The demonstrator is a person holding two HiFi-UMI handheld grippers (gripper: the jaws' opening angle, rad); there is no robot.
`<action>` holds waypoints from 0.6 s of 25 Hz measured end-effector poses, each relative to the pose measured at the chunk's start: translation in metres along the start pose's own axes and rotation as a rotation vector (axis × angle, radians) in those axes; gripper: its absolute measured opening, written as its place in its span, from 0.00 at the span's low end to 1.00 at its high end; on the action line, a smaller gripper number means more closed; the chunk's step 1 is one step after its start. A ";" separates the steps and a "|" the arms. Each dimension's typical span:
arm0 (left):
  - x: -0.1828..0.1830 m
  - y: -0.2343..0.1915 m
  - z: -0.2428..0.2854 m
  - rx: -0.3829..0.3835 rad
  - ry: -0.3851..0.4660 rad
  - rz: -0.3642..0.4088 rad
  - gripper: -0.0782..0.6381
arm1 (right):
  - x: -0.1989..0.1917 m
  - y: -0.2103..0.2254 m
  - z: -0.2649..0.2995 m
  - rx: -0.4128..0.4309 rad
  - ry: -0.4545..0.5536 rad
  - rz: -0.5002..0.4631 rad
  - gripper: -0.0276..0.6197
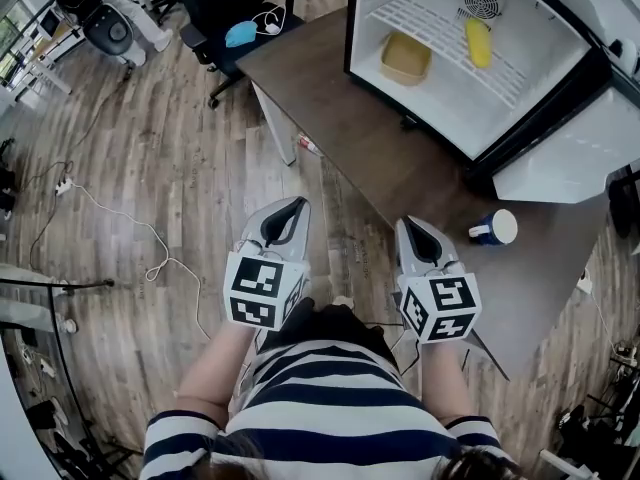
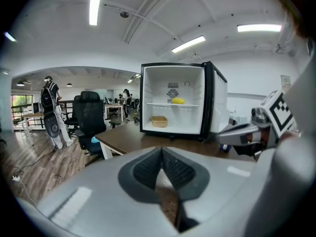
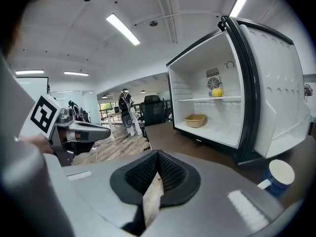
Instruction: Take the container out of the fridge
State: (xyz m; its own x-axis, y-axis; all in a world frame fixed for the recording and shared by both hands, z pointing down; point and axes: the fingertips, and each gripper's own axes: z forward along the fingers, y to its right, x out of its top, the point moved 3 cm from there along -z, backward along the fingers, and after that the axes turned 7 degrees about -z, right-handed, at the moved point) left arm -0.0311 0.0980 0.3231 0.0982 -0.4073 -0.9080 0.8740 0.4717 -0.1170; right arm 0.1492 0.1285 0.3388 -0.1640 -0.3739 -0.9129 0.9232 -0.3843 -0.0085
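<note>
The container, a shallow tan tub, sits on the floor of the open mini fridge, toward its left wall. It is apart from the yellow fruit-like item on the wire shelf behind it.

Far left, an office chair holds a blue face mask. The left gripper is carried low in front of the person, jaws pressed together on nothing. The right gripper is beside it, likewise closed and empty. Both point toward the brown table, well short of the fridge, which suggests an approach rather than a reach. The door stands wide open, so access looks free. A blue cup stands near the right gripper.

No brand or wording is legible; only square markers show on the gripper cubes.
</note>
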 end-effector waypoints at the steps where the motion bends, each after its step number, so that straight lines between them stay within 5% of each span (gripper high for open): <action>1: 0.000 0.001 0.002 0.003 -0.002 0.000 0.11 | 0.000 0.001 0.002 0.008 -0.001 0.000 0.04; 15: 0.010 -0.030 0.026 0.024 -0.012 0.003 0.11 | 0.009 -0.003 0.048 0.063 -0.029 -0.022 0.04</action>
State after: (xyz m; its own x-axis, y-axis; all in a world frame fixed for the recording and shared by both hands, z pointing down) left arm -0.0439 0.0595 0.3280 0.1061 -0.4151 -0.9035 0.8850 0.4537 -0.1045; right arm 0.1281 0.0863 0.3498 -0.1949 -0.3882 -0.9007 0.8956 -0.4449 -0.0020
